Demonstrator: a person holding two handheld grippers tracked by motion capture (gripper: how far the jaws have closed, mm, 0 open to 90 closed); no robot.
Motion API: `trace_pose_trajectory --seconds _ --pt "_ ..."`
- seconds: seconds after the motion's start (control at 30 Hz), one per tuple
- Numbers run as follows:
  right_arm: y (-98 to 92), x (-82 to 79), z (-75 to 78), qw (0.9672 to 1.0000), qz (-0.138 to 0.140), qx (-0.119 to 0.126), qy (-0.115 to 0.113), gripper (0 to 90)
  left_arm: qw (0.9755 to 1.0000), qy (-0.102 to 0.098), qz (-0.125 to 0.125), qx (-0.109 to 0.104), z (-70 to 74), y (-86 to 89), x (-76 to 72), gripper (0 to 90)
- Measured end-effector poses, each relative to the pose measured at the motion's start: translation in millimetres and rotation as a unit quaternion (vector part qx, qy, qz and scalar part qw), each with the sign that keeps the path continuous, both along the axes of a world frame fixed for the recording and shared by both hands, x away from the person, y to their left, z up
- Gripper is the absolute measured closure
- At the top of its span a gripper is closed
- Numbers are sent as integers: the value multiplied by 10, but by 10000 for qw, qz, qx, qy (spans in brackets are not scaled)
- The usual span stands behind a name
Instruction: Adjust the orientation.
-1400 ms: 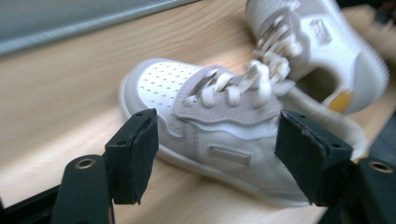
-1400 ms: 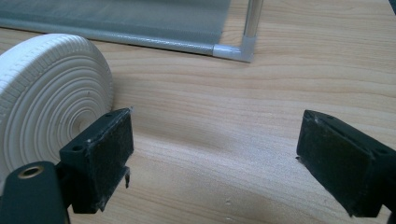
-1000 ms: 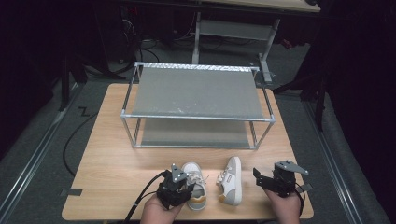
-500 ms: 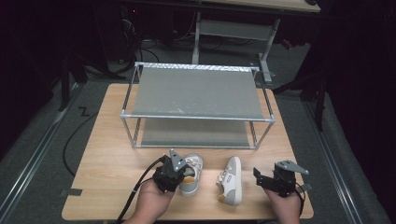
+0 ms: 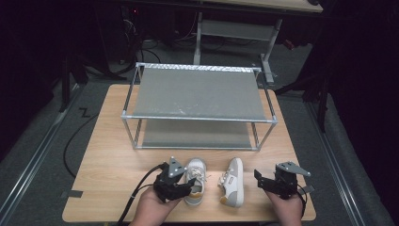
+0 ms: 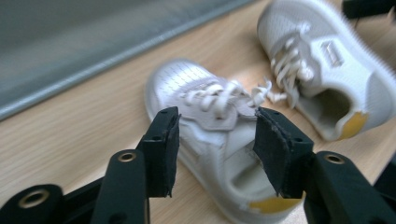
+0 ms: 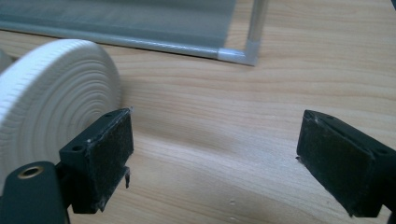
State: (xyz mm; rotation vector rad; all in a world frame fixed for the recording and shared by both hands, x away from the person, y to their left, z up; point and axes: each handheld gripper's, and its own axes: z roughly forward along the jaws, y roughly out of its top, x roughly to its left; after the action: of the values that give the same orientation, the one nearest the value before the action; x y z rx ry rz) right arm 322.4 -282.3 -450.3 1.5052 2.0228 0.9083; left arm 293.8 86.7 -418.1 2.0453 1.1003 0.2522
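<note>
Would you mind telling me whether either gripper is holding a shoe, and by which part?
Nothing is held. The left gripper, whose jaws have just been opening, straddles the left shoe without pressing; the right gripper is open.

- You have 2 small white shoes at the near edge of the table, side by side, just apart.
- Your left shoe [image 5: 195,181] stands upright, laces loose, toe toward the rack, yellow patch at the heel.
- Your right shoe [image 5: 232,181] lies tipped on its side, ribbed sole facing right, yellow heel patch.
</note>
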Motion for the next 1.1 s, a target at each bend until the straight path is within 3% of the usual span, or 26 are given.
trace_pose_trajectory --seconds 0.1,0.13,0.17,0.23,0.27,0.33,0.43,0.47,0.53,0.57,0.6,0.67,0.7,0.73,0.77,0.8,0.83,0.9,0.97,1.07,1.1 --pt "82 -31 48 9999 142 57 -70 110 9992 -134 331 -201 -9 324 -22 467" --pt "208 -65 96 9989 408 142 -166 110 9979 -194 597 -158 -88 519 -12 443" --pt "208 -65 96 9989 408 142 -166 110 9979 -194 597 -158 -88 519 -12 436" --pt "372 -123 137 9975 645 88 -292 156 9947 -311 968 -155 -254 770 -23 431" --pt "427 -154 152 9965 729 103 -398 170 9932 -265 1112 -206 -333 865 -23 429" --pt "512 -203 204 9952 839 106 -485 158 9927 -13 1189 -191 -386 975 30 444" --pt "554 -223 233 9935 1010 139 -513 170 9910 -49 1297 -339 -381 1065 60 445" --pt "564 -227 174 9951 925 -188 -311 198 9900 -3 1334 -460 -387 1069 59 449" --pt "380 -213 165 9978 613 104 -211 198 9914 -47 1242 -400 -393 1021 44 450" --pt "268 -207 175 9990 394 80 -207 212 9914 -47 1242 -400 -393 1021 44 450" --pt "160 -209 178 9996 194 -87 -199 233 9932 -65 1123 -286 -401 950 21 454" --pt "58 -211 172 9995 42 -212 -218 234 9938 -61 1076 -285 -406 911 13 460" --pt "-36 -205 170 9997 -80 -122 -190 236 9944 -53 1022 -251 -411 872 7 474" --pt "-164 -193 167 9994 -299 -58 -172 285 9955 -52 937 -165 -430 772 -2 501" --pt "-164 -193 167 9994 -299 -58 -172 285 9955 -52 937 -165 -430 772 -2 514" --pt "-204 -189 135 9989 -420 -179 -108 364 9965 -54 837 -53 -456 661 -4 536" --pt "-204 -189 135 9989 -420 -179 -108 364 9965 -54 837 -53 -456 661 -4 560" --pt "-274 -176 51 9994 -331 3 97 531 9975 -67 702 42 -493 503 3 600" --pt "-281 -176 -1 9993 -247 71 267 603 9979 -32 648 64 -520 409 16 651" --pt "-252 -204 -25 9990 -188 175 378 640 9984 -26 540 171 -557 291 25 695" --pt "-190 -242 -17 9991 -110 101 388 673 9984 -44 508 234 -569 253 28 709"
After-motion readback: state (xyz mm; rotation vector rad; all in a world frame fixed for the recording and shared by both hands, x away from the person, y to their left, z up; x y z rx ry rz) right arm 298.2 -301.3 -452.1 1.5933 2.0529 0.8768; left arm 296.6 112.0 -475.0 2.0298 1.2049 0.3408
